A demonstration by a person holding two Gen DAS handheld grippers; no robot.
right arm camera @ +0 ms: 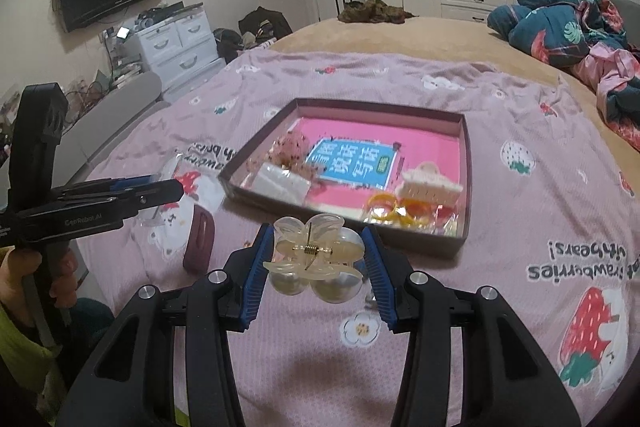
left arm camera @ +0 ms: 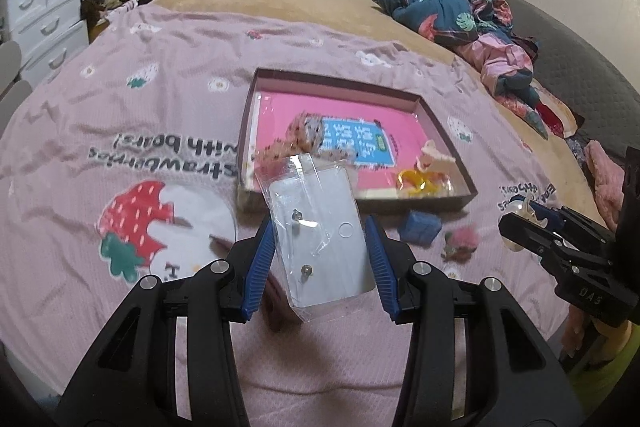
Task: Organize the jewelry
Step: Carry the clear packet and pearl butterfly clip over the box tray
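My left gripper is shut on a clear plastic packet with a white earring card, held above the bed just short of the brown tray. My right gripper is shut on a translucent yellowish claw hair clip, held in front of the tray. The tray has a pink floor and holds a pink-brown scrunchie, a white packet, yellow and orange rings and a cream hair clip.
On the pink strawberry blanket lie a blue item, a pink fuzzy item and a maroon clip. A crumpled floral quilt lies at the bed's far right. White drawers stand to the left.
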